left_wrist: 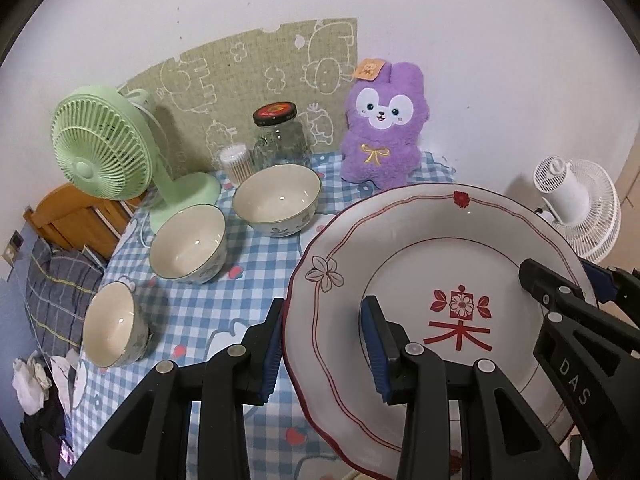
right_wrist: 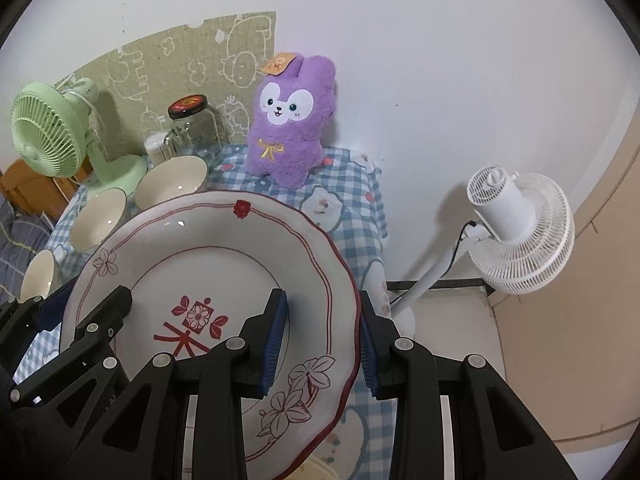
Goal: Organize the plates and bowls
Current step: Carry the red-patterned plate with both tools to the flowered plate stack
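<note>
The plate [left_wrist: 420, 264] is held aloft, its nine o'clock rim clamped by the left gripper [left_wrist: 324, 344], three o'clock by the right gripper [right_wrist: 324, 344].

The plate [left_wrist: 420, 264] looks like glazed ceramic, glossy white with red painted trim, same shiny glaze on the three bowls [left_wrist: 188, 242]. Both tools [left_wrist: 324, 348] are matt black plastic with ribbed blue pads [right_wrist: 276, 344] that look rubbery, plus small dull metal pins. The counter [left_wrist: 260, 280] wears soft checked cloth, matt. The purple bunny [left_wrist: 382, 132] is fuzzy plush, the jar [left_wrist: 280, 136] clear glass, the green fan [left_wrist: 100, 144] smooth plastic, and the wall mat [left_wrist: 248, 76] coarse woven stuff.
</note>
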`<state>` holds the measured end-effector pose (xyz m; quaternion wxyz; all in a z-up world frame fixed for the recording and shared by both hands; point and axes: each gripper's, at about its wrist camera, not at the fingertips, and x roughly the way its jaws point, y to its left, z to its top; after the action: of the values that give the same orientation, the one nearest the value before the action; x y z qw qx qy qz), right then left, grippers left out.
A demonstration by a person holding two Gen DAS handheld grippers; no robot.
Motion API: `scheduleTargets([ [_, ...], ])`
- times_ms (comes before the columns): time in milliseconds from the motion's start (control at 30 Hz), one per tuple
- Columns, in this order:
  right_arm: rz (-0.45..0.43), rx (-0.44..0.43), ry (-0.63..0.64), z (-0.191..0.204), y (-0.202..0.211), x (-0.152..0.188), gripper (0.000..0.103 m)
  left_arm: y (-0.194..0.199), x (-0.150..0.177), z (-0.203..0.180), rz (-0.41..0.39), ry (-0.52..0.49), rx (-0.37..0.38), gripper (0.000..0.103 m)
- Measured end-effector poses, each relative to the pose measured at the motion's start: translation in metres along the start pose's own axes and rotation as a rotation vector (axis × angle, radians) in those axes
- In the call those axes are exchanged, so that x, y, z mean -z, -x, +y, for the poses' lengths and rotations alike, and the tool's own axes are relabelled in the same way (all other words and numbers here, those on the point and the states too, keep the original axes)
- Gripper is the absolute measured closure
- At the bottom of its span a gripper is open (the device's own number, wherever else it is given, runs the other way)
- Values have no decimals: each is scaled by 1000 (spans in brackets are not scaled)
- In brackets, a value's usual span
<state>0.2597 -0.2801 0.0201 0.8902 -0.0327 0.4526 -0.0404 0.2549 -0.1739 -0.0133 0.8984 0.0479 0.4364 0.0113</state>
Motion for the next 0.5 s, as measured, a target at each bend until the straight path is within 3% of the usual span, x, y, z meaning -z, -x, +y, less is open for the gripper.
scheduleTargets([
  [500,17,35,-41,10,42,65,66,34,53,11,22,-30,50,66],
])
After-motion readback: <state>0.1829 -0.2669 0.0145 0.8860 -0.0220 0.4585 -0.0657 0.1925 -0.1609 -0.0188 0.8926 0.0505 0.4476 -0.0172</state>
